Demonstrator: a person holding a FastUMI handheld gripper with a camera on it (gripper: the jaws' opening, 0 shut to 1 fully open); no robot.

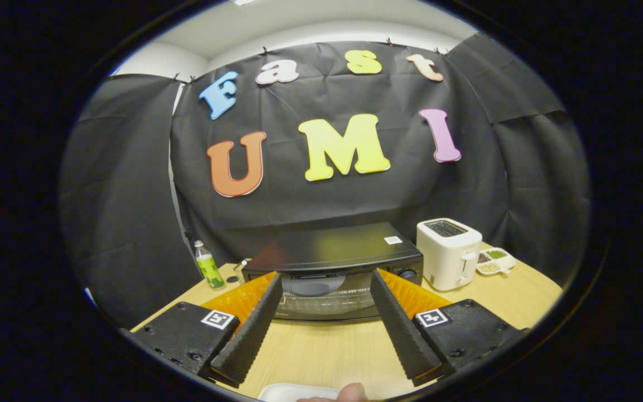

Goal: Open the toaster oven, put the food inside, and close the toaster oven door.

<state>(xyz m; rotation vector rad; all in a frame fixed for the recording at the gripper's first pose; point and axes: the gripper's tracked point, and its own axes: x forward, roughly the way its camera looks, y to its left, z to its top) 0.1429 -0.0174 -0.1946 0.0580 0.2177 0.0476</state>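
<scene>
A black toaster oven (pixel 332 262) stands on the wooden table (pixel 327 352) just beyond my fingers, its glass door (pixel 324 298) closed. My gripper (pixel 326 279) is open, with its fingertips framing the door from a short distance and nothing between them. Below the fingers, close to me, lies the rim of a white plate (pixel 293 392) with a fingertip of a person's hand (pixel 352 392) beside it. What lies on the plate is hidden.
A white pop-up toaster (pixel 449 251) stands right of the oven. Behind it sits a small white divided dish (pixel 495 260) with green and brown contents. A green-labelled bottle (pixel 208 267) stands at the oven's left, near a few small dark items.
</scene>
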